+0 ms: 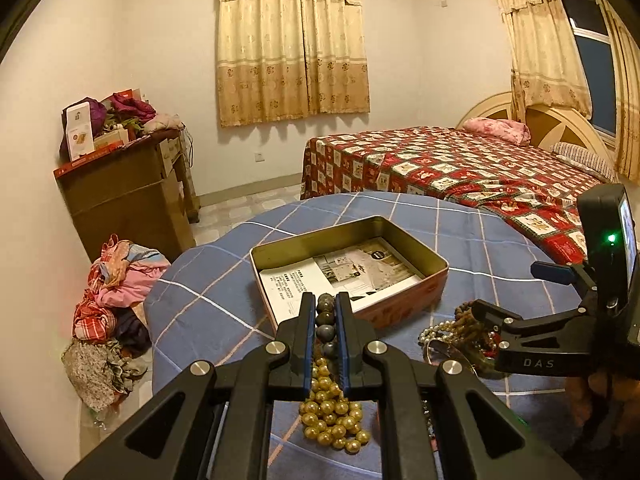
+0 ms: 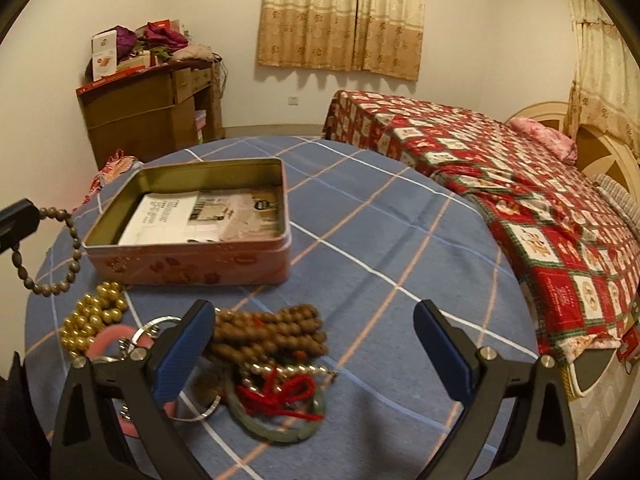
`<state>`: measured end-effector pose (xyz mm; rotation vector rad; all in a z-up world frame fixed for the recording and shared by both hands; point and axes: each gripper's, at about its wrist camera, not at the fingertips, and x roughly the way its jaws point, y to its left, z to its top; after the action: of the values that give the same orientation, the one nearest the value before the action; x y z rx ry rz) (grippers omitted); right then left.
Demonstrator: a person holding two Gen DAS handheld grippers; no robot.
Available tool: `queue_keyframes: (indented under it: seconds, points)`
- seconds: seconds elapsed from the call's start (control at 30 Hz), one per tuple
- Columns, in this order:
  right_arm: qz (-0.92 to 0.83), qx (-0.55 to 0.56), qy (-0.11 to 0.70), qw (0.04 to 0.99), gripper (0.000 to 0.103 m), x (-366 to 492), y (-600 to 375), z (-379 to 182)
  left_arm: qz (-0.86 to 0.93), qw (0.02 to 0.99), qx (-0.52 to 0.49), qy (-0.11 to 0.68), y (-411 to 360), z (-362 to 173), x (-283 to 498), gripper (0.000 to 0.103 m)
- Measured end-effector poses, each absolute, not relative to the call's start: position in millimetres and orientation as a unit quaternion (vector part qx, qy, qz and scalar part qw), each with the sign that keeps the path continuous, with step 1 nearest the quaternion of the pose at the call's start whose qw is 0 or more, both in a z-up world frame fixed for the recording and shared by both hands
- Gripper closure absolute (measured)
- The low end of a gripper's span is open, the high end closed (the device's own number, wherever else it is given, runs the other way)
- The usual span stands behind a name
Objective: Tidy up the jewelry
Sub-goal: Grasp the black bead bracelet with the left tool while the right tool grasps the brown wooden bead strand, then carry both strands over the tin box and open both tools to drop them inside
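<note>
My left gripper [image 1: 325,300] is shut on a bracelet of dark grey beads [image 1: 325,322] and holds it lifted above the blue checked tablecloth [image 1: 224,280]. In the right wrist view this bracelet [image 2: 60,256] hangs as a loop from the left gripper [image 2: 20,220], next to the open pink tin [image 2: 192,264]. A printed leaflet lies in the tin [image 1: 400,312]. A gold bead strand [image 1: 334,420] lies under the left gripper. My right gripper [image 2: 316,340] stands open over a jewelry heap: brown beads [image 2: 272,328], a red cord [image 2: 280,394], a green bangle [image 2: 280,430] and a pearl strand [image 2: 288,369].
A pink ring [image 2: 108,340] and a silver bangle [image 2: 160,322] lie by the gold beads [image 2: 92,320]. A bed with a red patterned cover [image 2: 520,200] stands to the right. A brown cabinet [image 1: 132,200] and a clothes heap [image 1: 116,300] are on the left.
</note>
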<state>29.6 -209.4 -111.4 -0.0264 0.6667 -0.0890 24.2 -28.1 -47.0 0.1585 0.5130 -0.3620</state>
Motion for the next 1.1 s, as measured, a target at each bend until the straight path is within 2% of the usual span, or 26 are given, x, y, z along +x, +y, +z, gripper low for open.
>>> queue_keyframes:
  seconds: [0.3,0.37,0.4,0.43,0.47,0.6,0.63,1.1]
  points:
    - [-0.009,-0.001,0.376,0.926,0.017,40,-207,-132,-0.178,0.946,0.075,0.259,-25,-49,27,0.094]
    - [0.009,0.008,0.376,0.926,0.039,36,-208,-132,-0.178,0.946,0.073,0.260,-24,-49,27,0.094]
    - [0.015,0.011,0.378,0.926,0.045,35,-208,-132,-0.178,0.946,0.073,0.260,-24,-49,27,0.094]
    - [0.022,0.011,0.383,0.923,0.060,34,-207,-133,-0.178,0.946,0.073,0.260,-23,-49,27,0.094]
    - [0.027,0.010,0.387,0.922,0.066,34,-206,-134,-0.178,0.946,0.072,0.261,-23,-49,27,0.094]
    - [0.026,0.002,0.376,0.926,0.072,29,-203,-133,-0.178,0.947,0.070,0.260,-21,-47,26,0.094]
    - [0.024,-0.001,0.371,0.928,0.079,27,-202,-131,-0.178,0.947,0.070,0.259,-21,-47,27,0.094]
    - [0.019,-0.038,0.294,0.955,0.079,14,-195,-94,-0.171,0.951,0.077,0.245,-21,-35,33,0.094]
